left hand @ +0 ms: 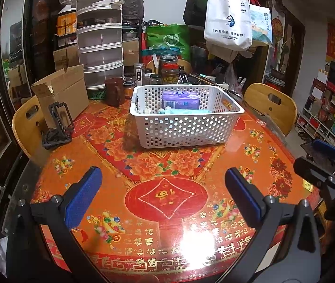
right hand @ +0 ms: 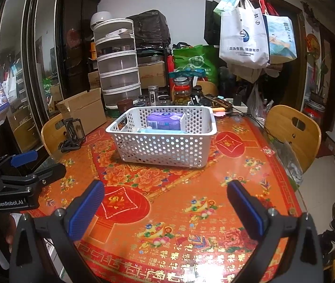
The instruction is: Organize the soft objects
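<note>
At 10 o'clock from the table's middle, an open cardboard box (left hand: pixel 62 89) stands at the table edge, with a black folding stand (left hand: pixel 59 127) just in front of it. Behind the box rises a stack of 5 clear round trays (left hand: pixel 100 40), and a brown mug (left hand: pixel 115 91) sits near its foot.

The left gripper (left hand: pixel 163 197) hovers above the near part of the red and orange table (left hand: pixel 167 165), its 2 blue-padded fingers (left hand: pixel 82 198) spread wide with nothing between them.

At 12 o'clock from that gripper sits the white perforated basket (left hand: pixel 186 127), resting on the tablecloth. Inside it, a purple tissue pack (left hand: pixel 180 100) stands toward the back, and pale teal soft items (left hand: pixel 167 111) lie in front of it (too hidden by the basket wall to name exactly). Glass jars (left hand: pixel 169 69) cluster behind the basket.

The right gripper (right hand: pixel 165 208) is likewise wide apart and holds nothing; the basket lies at its 12 o'clock.

At 2 o'clock, a wooden chair (left hand: pixel 271 106) stands beside the table, and white tote bags (left hand: pixel 228 21) hang from a rack above.
</note>
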`<state>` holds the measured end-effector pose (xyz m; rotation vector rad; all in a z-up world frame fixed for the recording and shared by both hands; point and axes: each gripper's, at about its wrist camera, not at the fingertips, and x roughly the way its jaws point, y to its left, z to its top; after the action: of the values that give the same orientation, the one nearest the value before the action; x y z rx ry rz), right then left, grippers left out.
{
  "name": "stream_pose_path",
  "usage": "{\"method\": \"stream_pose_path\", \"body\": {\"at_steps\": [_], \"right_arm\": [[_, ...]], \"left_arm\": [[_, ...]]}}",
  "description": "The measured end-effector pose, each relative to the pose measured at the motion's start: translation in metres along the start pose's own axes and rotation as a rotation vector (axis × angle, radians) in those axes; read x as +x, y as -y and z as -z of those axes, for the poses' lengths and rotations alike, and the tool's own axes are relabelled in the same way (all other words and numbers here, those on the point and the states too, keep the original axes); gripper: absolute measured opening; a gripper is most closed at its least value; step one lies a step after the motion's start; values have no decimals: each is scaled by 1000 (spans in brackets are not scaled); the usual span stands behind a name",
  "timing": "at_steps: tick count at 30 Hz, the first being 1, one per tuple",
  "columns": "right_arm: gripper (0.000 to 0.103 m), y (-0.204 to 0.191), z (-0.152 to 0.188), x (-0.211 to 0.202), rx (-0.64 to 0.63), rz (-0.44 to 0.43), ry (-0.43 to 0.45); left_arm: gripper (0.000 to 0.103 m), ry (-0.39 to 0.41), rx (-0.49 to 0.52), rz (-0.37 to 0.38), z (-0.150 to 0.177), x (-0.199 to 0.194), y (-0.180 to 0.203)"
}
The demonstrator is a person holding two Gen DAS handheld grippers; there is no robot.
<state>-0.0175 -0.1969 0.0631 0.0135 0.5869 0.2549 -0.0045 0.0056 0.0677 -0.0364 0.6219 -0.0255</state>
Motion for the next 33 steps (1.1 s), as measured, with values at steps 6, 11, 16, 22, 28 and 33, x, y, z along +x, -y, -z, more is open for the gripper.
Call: {"method": "stream_pose_path", "body": {"at_steps": [6,11,16,22,28,33], "right_arm": [[103,0,-1,0,-3,-2,-6],[103,0,-1,-1,2,-7,2],[103,1,-1,0,7,-8,2],[103,1,0,0,6,-7,1],[103,2,1,0,13,-10,1],[103,3,3,0,9,-7,-3]], "left_arm": [[103,-2,1,2,2,0,0],[103,-3,3,3,3,0,1],[103,-3,2,3,3,0,1],[103,-3,4,2,3,0,2],[103,-5,6,6,4,1,3],[103,-7,18,14,5,1,5]]}}
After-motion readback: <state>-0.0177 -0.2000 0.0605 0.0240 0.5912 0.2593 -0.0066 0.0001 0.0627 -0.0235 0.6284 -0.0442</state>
